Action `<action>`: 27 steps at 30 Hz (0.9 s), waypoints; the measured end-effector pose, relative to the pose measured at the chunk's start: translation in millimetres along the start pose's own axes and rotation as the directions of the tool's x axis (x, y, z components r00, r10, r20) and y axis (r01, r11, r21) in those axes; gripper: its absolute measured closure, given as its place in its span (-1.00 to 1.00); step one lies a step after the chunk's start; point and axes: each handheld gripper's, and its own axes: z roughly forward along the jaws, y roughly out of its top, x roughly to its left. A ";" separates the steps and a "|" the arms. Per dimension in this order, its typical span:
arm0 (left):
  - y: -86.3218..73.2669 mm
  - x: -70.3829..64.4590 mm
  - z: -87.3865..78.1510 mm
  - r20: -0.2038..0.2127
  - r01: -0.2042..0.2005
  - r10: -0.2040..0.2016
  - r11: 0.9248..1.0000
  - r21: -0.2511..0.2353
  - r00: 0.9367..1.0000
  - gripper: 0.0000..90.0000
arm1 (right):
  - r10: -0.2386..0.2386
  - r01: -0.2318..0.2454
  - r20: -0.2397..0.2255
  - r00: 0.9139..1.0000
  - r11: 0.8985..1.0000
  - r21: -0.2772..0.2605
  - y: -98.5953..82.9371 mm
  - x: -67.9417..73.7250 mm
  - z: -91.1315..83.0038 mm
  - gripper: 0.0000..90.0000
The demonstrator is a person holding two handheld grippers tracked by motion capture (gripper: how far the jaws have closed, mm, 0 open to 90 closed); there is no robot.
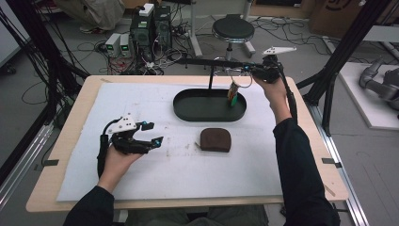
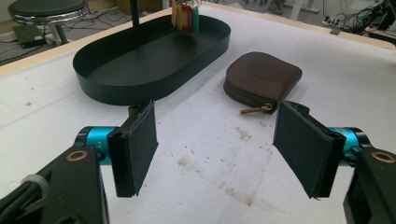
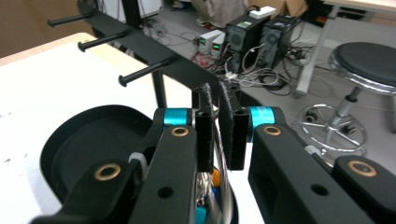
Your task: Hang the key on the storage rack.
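A bunch of keys with coloured tags (image 1: 233,93) hangs on a wire ring over the right end of a black oval tray (image 1: 188,110). My right gripper (image 1: 250,69) holds that ring up beside a black peg rack (image 1: 202,62) behind the tray. In the right gripper view the gripper (image 3: 217,122) is shut on the thin ring (image 3: 223,158), with the rack's pegs (image 3: 142,72) just beyond. My left gripper (image 1: 149,133) rests open on the white mat, nothing between its jaws (image 2: 217,154). A brown zip pouch (image 1: 215,140) lies in front of the tray.
The left gripper view has the tray (image 2: 116,86) ahead, the tags (image 2: 184,16) at its far end and the pouch (image 2: 261,79) to the right. A round stool (image 1: 233,29), computers and cables stand on the floor behind the table.
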 end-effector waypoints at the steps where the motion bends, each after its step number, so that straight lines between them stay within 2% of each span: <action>1: 0.1 0.0 0.0 0.000 -0.002 0.002 1.000 0.000 1.000 -0.33 | -0.003 0.003 0.004 1.000 1.000 -0.002 0.4 -0.8 -1.8 0.90; 7: 0.1 0.1 -0.3 -0.001 0.001 -0.001 1.000 -0.003 1.000 -0.33 | -0.010 0.010 0.028 1.000 1.000 0.000 0.0 -2.7 -9.6 0.81; 11: 0.7 0.9 -1.7 -0.008 0.000 0.000 1.000 -0.007 1.000 -0.33 | -0.033 0.032 0.041 0.999 0.999 0.020 -0.7 -0.9 -18.6 0.60; 12: 1.0 1.4 -2.4 -0.011 0.001 -0.001 1.000 -0.010 1.000 -0.33 | -0.040 0.039 0.043 0.998 0.999 0.022 -2.1 0.2 -25.2 0.47; 13: 1.1 2.0 -3.0 -0.013 -0.001 0.001 1.000 -0.009 1.000 -0.33 | -0.038 0.037 0.043 0.998 0.999 0.019 -2.8 0.3 -27.7 0.45; 14: 1.5 2.9 -4.3 -0.034 0.002 -0.002 1.000 -0.011 0.999 -0.35 | -0.039 0.038 0.038 0.998 0.999 0.020 -3.8 0.1 -31.0 0.41; 15: 1.5 2.9 -4.3 -0.034 0.002 -0.002 1.000 -0.011 0.999 -0.38 | -0.039 0.038 0.038 0.998 0.999 0.020 -3.8 0.1 -31.0 0.41; 16: 1.6 4.2 -5.5 -0.042 0.010 -0.010 1.000 -0.018 0.999 -0.39 | -0.039 0.038 0.031 0.999 0.999 0.023 -5.7 0.8 -37.3 0.31; 20: 1.9 6.1 -7.4 -0.063 0.010 -0.011 1.000 -0.021 0.998 -0.42 | -0.034 0.033 0.018 0.999 0.998 0.052 -7.0 5.4 -48.6 0.10; 27: 2.7 8.1 -10.0 -0.075 0.012 -0.014 1.000 -0.029 0.997 -0.43 | -0.035 0.036 -0.008 0.999 0.999 0.040 -4.2 18.0 -75.5 0.01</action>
